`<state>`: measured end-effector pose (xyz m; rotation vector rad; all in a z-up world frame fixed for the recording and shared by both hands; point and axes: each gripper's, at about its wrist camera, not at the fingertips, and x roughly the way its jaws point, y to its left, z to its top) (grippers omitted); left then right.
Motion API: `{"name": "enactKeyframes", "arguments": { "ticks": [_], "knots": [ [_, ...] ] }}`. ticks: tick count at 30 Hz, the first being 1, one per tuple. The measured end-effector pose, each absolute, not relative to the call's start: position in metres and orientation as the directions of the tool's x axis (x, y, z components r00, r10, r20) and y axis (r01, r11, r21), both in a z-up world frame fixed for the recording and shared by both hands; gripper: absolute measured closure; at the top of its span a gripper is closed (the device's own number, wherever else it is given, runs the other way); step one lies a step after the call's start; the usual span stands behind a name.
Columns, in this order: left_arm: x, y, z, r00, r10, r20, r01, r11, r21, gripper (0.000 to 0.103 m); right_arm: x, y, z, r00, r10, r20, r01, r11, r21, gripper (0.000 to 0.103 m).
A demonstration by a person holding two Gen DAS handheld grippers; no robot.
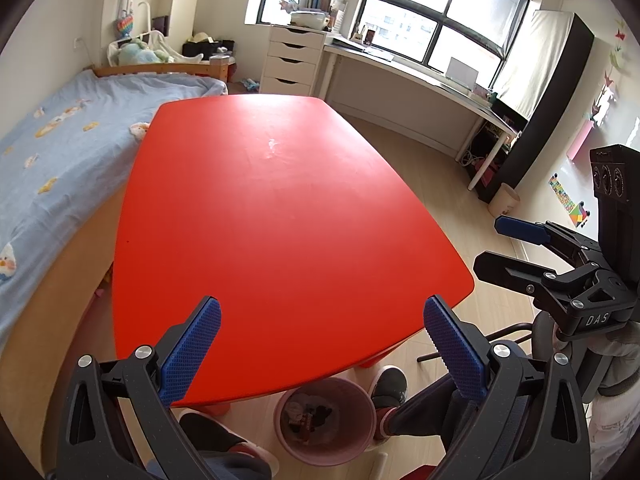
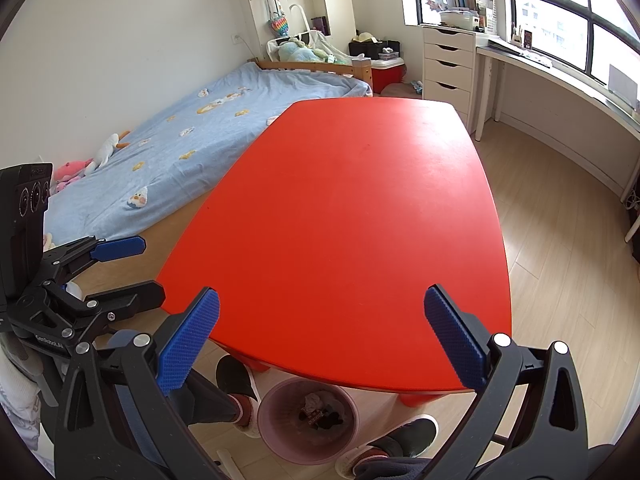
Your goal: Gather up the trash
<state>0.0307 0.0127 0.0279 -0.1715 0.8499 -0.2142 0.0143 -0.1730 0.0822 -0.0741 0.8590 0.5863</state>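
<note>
Two grippers hang spread and empty above a bare red table, a posture that suggests the tabletop has been cleared and both tools are standing off rather than reaching. The left gripper holds its blue pads wide apart over the table's near edge; the right gripper does the same, each visible to the other at the 3 and 9 o'clock margins. The trash, crumpled wrappers and scraps, lies inside a pink bin on the floor between the person's shoes, at 6 o'clock below both sets of fingers. Judged from this, collection looks essentially complete.
</note>
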Motion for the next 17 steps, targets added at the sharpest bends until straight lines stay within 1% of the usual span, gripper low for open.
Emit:
{"name": "enactKeyframes", "arguments": {
  "ticks": [13, 17],
  "knots": [
    [0.0313, 0.0125, 0.0273, 0.645, -0.265, -0.716, 0.137, 0.963, -0.233, 0.006, 0.0149, -0.1725, 0.0829, 0.506, 0.457, -0.732, -0.516, 0.840, 0.168, 0.003],
    [0.0302, 0.0085, 0.0279, 0.657, -0.242, -0.714, 0.144, 0.970, -0.196, 0.006, 0.0150, -0.1718, 0.0836, 0.506, 0.456, -0.732, -0.515, 0.841, 0.167, 0.003]
  ]
}}
